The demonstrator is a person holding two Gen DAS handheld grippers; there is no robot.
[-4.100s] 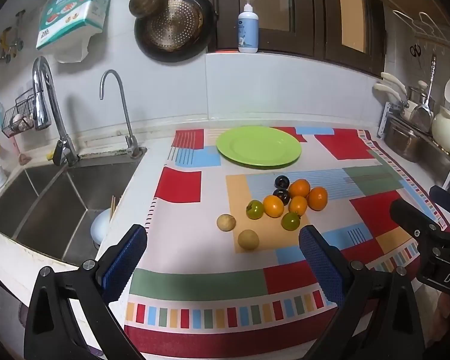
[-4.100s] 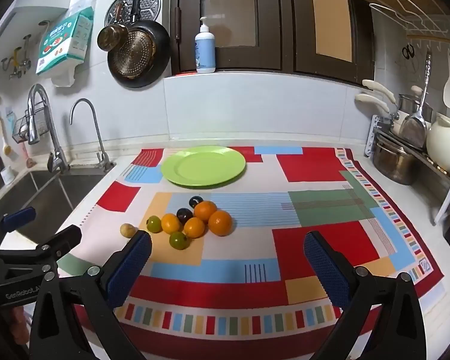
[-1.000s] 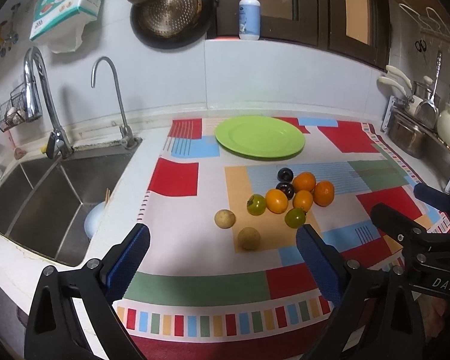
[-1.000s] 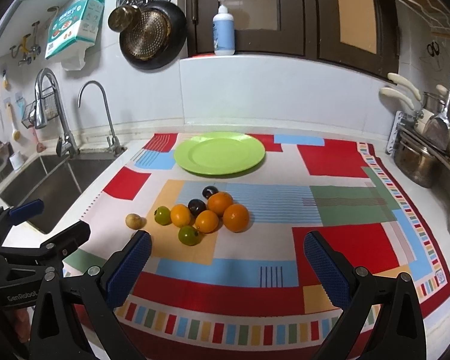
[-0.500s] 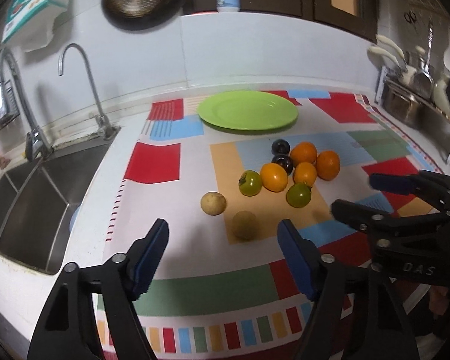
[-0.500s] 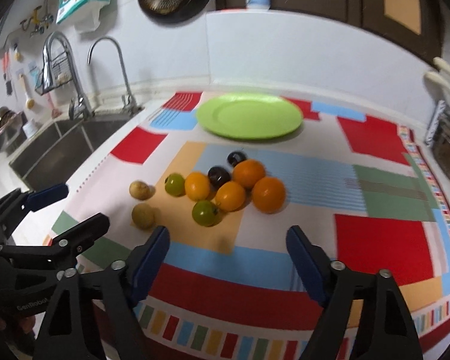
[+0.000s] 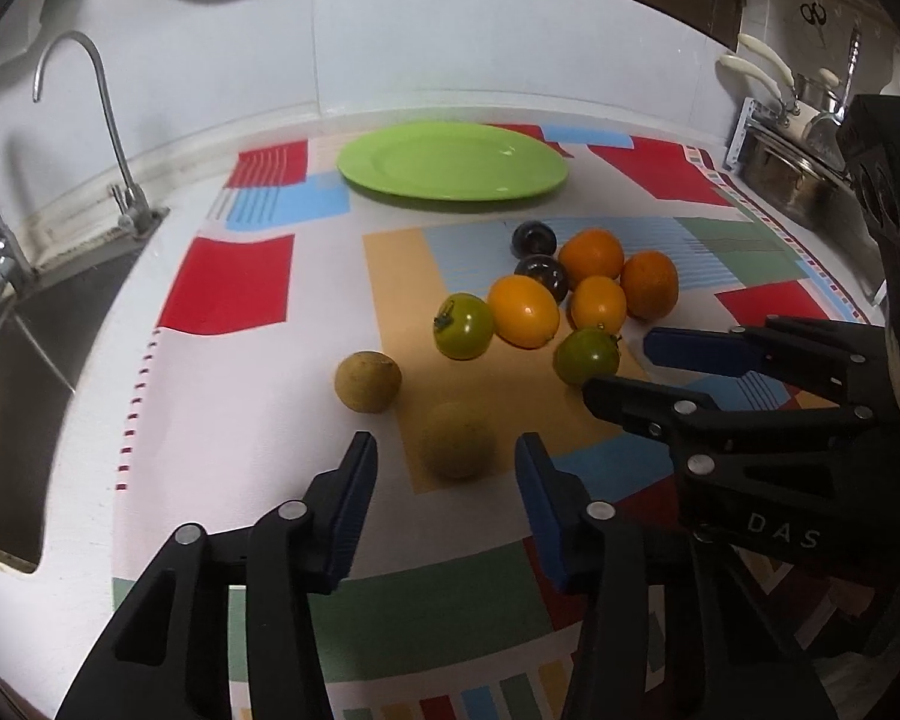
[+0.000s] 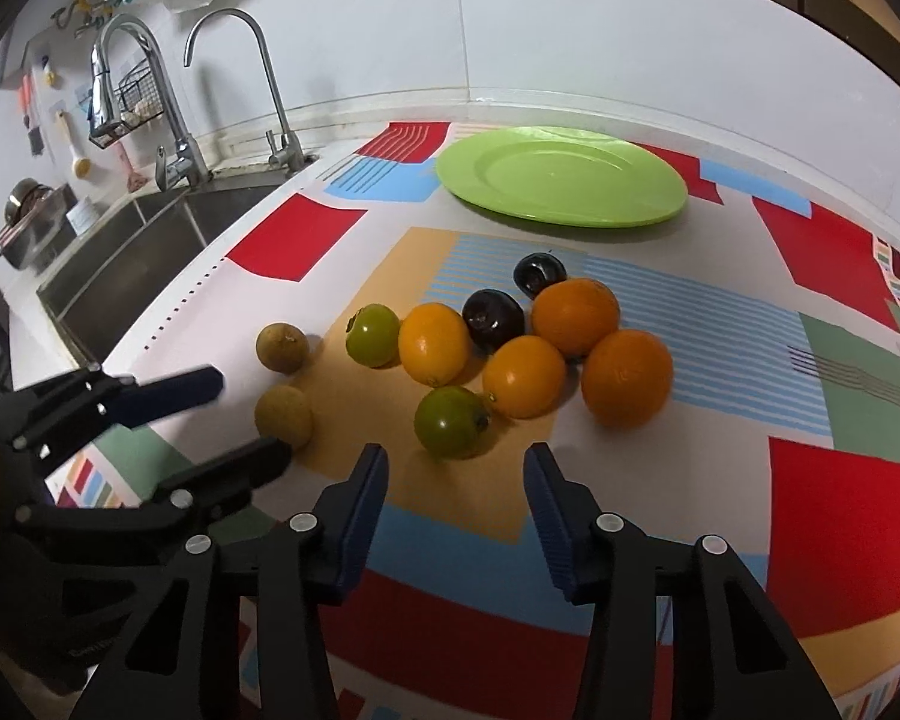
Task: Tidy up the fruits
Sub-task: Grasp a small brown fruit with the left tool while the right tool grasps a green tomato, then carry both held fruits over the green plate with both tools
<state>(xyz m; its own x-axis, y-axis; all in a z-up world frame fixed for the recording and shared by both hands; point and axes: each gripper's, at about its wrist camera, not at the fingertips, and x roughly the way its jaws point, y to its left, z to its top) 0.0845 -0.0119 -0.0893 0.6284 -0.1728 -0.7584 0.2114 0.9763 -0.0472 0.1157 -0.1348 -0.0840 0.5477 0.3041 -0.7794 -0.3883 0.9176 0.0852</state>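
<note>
A cluster of fruit lies on a patterned mat (image 7: pixel 228 282): several oranges (image 7: pixel 522 311), two dark plums (image 7: pixel 543 275), two green tomatoes and two brown round fruits. Behind them is a bare green plate (image 7: pixel 453 163). My left gripper (image 7: pixel 446 468) is closing, and the nearer brown fruit (image 7: pixel 457 447) sits just ahead between its tips, untouched. My right gripper (image 8: pixel 457 468) is also closing, with the near green tomato (image 8: pixel 452 422) just beyond its tips, untouched. Each gripper shows in the other's view: the right gripper (image 7: pixel 618 366) at that tomato (image 7: pixel 587 355), the left gripper (image 8: pixel 249 417) at the brown fruit (image 8: pixel 283 414).
A steel sink (image 8: pixel 144 240) with two taps (image 8: pixel 270 90) lies left of the mat. The second brown fruit (image 7: pixel 368 381) and second green tomato (image 7: pixel 463 325) lie close by. Pots and utensils (image 7: pixel 792 120) stand at the far right by the wall.
Both grippers have dropped and moved in toward the fruit, pointing more steeply down. The jaws of both have narrowed from wide to a small gap. No fruit has moved.
</note>
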